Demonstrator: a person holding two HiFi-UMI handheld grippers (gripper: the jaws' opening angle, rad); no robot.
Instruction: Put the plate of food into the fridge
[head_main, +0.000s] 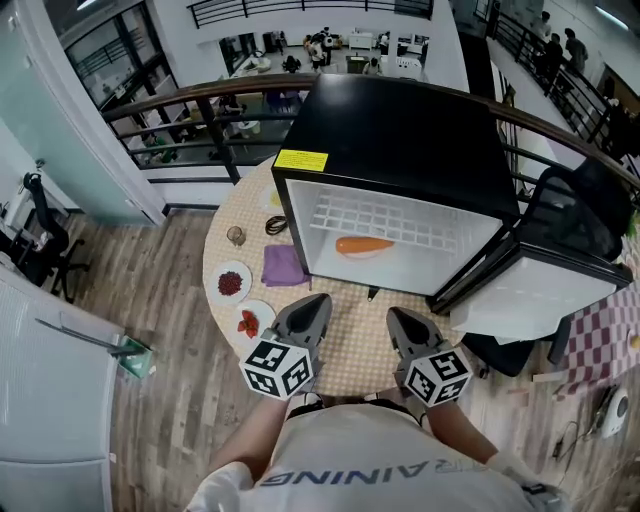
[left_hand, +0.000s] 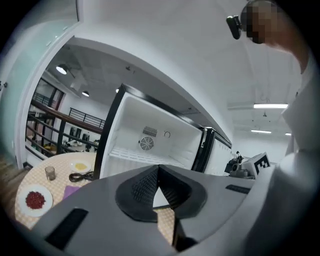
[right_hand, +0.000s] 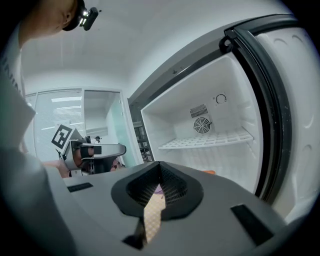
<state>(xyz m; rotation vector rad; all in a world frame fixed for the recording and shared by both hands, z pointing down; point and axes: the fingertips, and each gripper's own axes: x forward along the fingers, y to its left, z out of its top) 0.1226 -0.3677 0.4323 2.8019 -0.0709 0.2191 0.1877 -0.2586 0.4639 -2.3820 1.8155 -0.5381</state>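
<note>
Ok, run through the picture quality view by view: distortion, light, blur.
Head view: heavy fisheye bows the railing into an arc; the light is even, the fridge interior is bright white, and nothing is smeared. Left gripper view: a dark round vignette, a mosaic patch at top right, and the left gripper looms close and soft. Right gripper view: the same vignette, and the fridge's black frame curves.

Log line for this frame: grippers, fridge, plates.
left gripper: shut, empty | right gripper: shut, empty | fridge: door open, orange item inside | red-food plate: on table
</note>
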